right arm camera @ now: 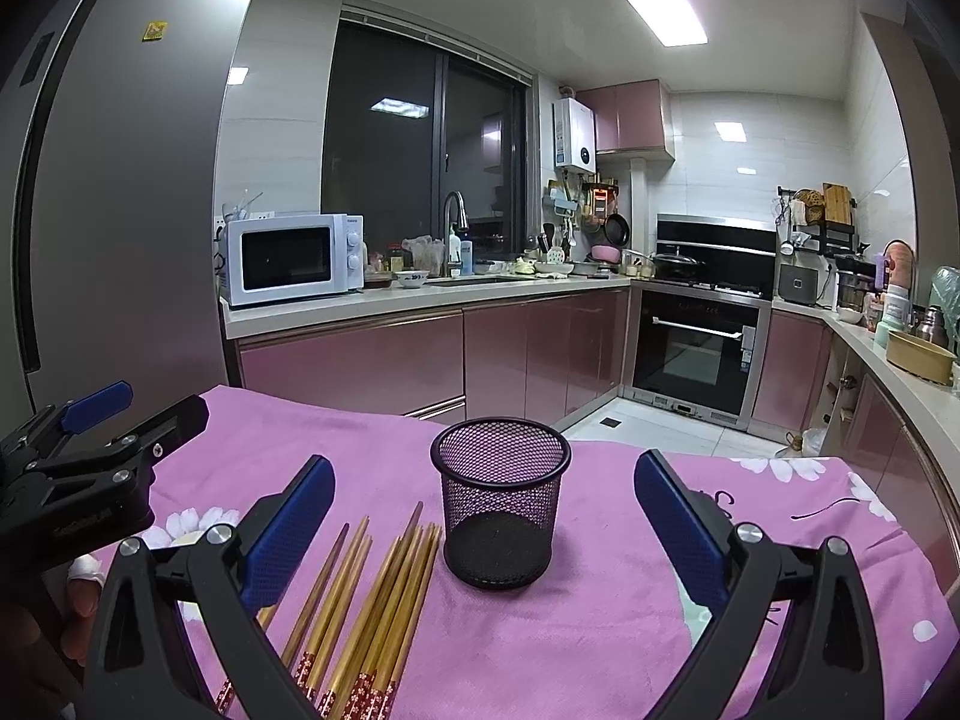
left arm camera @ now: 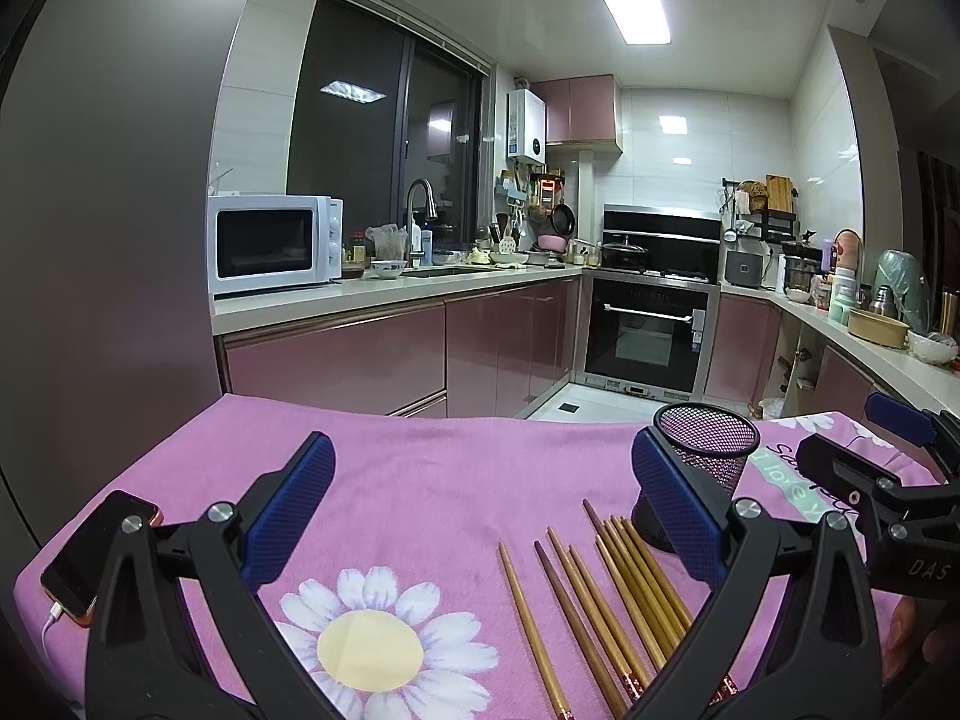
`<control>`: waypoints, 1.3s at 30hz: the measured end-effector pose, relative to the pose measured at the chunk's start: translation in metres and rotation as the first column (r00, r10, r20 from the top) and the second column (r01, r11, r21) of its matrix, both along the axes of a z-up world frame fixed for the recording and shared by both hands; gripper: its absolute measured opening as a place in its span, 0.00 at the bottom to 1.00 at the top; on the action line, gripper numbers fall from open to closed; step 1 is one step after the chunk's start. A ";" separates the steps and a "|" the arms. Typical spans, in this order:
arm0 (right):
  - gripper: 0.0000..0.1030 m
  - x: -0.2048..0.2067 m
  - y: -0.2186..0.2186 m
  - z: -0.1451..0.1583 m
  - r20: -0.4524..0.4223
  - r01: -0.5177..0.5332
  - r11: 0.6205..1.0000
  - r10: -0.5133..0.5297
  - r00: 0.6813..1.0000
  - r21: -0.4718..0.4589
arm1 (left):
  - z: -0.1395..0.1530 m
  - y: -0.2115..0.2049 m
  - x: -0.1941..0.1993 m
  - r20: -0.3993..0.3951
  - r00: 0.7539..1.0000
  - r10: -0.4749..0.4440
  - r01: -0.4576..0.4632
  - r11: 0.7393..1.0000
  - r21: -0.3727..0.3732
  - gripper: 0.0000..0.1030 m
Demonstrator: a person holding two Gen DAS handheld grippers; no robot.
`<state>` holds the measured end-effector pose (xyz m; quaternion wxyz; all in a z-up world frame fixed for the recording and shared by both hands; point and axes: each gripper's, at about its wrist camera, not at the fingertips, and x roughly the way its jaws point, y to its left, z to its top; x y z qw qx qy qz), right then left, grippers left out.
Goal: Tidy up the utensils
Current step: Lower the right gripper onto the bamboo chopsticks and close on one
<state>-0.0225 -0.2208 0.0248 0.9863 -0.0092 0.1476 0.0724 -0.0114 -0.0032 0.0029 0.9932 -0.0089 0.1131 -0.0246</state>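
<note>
Right wrist view: a black mesh cup (right arm camera: 500, 501) stands upright on the pink cloth (right arm camera: 600, 630) covering the table. The chopsticks (right arm camera: 372, 594) lie flat just left of it. The right gripper (right arm camera: 485, 507) is spread wide and holds nothing. The left gripper (left arm camera: 483, 501) is spread wide too, above the chopsticks (left arm camera: 600, 594). A phone (left arm camera: 96, 552) lies at the cloth's left edge.
</note>
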 end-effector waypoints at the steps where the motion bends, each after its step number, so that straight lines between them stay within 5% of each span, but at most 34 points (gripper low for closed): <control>1: 0.94 0.000 0.000 0.000 -0.004 -0.003 1.000 0.003 1.000 -0.001 | 0.000 -0.001 0.000 -0.002 1.000 0.000 0.000 1.000 0.000 0.95; 9: 0.94 0.005 0.004 -0.006 -0.067 -0.046 0.999 0.045 0.997 -0.024 | -0.002 -0.002 0.005 -0.041 0.999 -0.005 0.005 1.000 0.011 0.93; 14: 0.94 0.018 0.008 -0.019 -0.180 -0.092 0.995 0.083 0.980 -0.043 | -0.005 0.000 0.012 -0.098 0.995 -0.024 0.025 1.000 0.012 0.90; 19: 0.83 0.030 0.011 -0.036 -0.304 -0.138 0.990 0.124 0.945 -0.026 | -0.015 0.004 0.024 -0.193 0.980 -0.052 0.056 0.998 0.016 0.80; 24: 0.65 0.045 0.017 -0.055 -0.416 -0.175 0.984 0.155 0.896 -0.010 | -0.034 0.007 0.040 -0.320 0.942 -0.103 0.109 0.994 0.002 0.68; 31: 0.30 0.065 0.025 -0.076 -0.526 -0.210 0.978 0.183 0.831 0.010 | -0.069 -0.002 0.061 -0.503 0.849 -0.160 0.186 0.983 0.001 0.50; 39: 0.18 0.080 0.025 -0.087 -0.586 -0.213 0.975 0.206 0.784 0.059 | -0.090 -0.019 0.069 -0.575 0.789 -0.215 0.246 0.969 -0.026 0.39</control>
